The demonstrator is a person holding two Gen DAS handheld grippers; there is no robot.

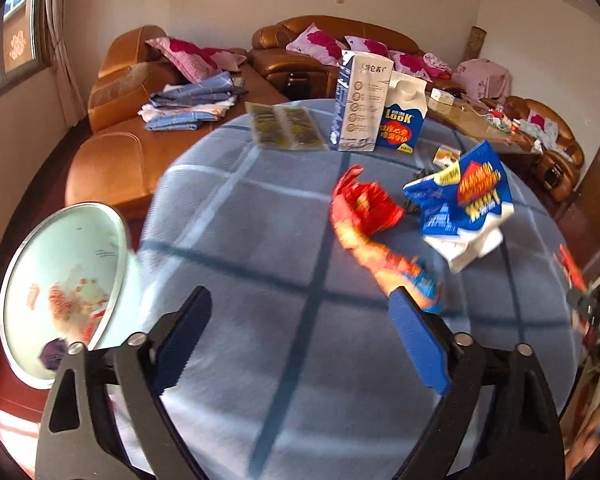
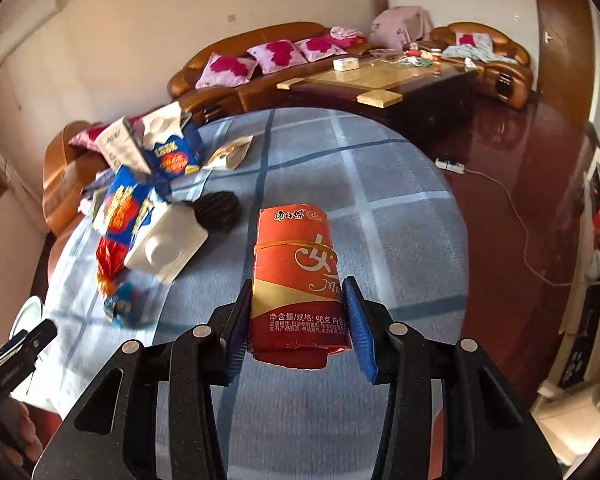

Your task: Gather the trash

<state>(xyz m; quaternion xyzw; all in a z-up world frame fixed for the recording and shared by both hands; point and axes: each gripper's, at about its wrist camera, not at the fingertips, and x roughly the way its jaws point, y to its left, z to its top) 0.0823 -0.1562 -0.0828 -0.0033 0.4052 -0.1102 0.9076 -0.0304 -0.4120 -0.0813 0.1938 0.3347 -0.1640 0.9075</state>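
My right gripper [image 2: 296, 292] is shut on a red rolled snack packet [image 2: 292, 264] bound with a rubber band, held above the blue checked tablecloth [image 2: 400, 240]. My left gripper [image 1: 304, 320] is open and holds nothing. It hovers over the cloth, and its right finger [image 1: 416, 336] is just short of an orange and blue wrapper [image 1: 404, 272]. Beyond that lie a crumpled red wrapper [image 1: 364, 204] and a crushed blue and white carton [image 1: 468, 204]. A bin with a pale liner [image 1: 60, 276] stands off the table's left edge.
Two upright cartons [image 1: 360, 100] [image 1: 404, 120] and a flat gold packet [image 1: 284, 128] sit at the table's far side. A black ridged object [image 2: 216, 212] and a small box [image 2: 228, 154] lie near them. Brown sofas [image 1: 112, 152] and a coffee table [image 2: 380, 80] stand beyond.
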